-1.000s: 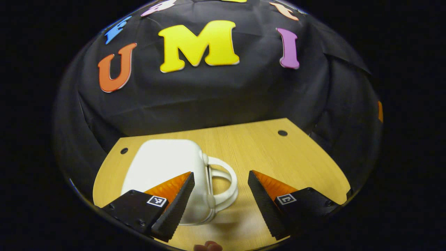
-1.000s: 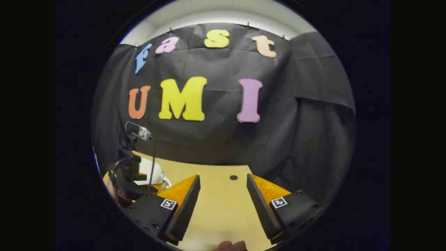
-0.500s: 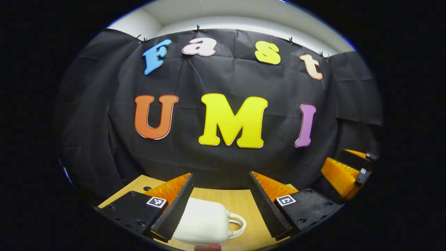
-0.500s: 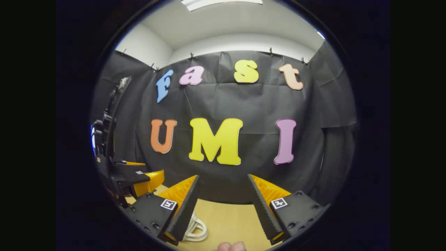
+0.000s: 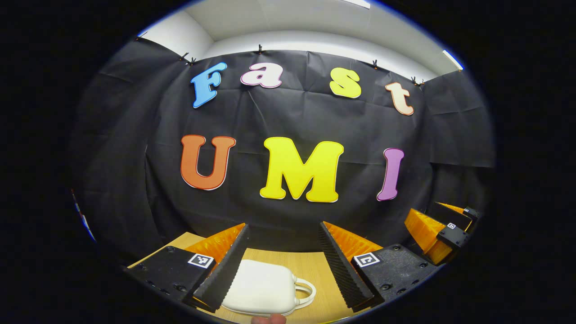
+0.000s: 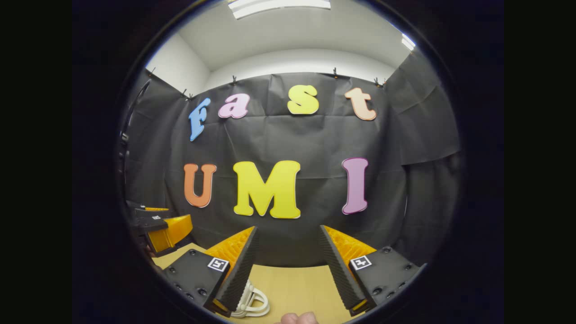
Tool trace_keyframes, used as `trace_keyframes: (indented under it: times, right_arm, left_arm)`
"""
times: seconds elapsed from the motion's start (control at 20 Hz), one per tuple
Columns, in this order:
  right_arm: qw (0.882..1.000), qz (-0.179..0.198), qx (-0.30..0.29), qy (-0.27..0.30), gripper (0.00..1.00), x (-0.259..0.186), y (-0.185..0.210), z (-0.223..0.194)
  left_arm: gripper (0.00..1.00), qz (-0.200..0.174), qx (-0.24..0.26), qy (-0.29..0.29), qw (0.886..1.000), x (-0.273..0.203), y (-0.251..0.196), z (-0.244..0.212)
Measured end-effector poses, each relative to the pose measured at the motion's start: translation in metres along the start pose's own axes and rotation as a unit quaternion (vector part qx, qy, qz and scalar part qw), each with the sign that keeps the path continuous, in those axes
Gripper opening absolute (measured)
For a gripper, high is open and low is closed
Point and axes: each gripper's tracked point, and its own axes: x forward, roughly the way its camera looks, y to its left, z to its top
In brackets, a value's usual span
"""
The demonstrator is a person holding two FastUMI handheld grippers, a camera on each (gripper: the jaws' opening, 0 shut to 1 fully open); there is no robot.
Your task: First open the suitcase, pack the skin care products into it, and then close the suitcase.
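A small white suitcase (image 5: 263, 287) lies shut on the wooden table (image 5: 315, 270), its looped handle (image 5: 305, 290) pointing right. My left gripper (image 5: 281, 265) hangs open above and short of it, nothing between its fingers. In the right gripper view the suitcase handle (image 6: 252, 302) peeks out beside the left finger of my right gripper (image 6: 288, 265), which is also open and holds nothing. Each gripper shows at the edge of the other's view: the right gripper (image 5: 438, 231) at the far right, the left gripper (image 6: 164, 227) at the far left.
The black cloth wall rises just behind the table's far edge. A fingertip (image 6: 297, 318) of the holding hand shows at the bottom. Bare tabletop (image 6: 297, 288) lies to the right of the suitcase.
Both grippers have pulled back and tilted up from the table, so the suitcase has dropped to the bottom of the views. Both stayed open.
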Motion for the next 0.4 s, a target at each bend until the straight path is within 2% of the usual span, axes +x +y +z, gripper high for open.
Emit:
trace_keyframes:
  times: [0.4]
  right_arm:
    - [1.000,0.003,0.001,0.015,0.77,-0.0064,0.0027,-0.0074]
  left_arm:
    - [0.97,0.004,0.007,0.003,1.000,-0.0100,-0.0005,-0.0029]
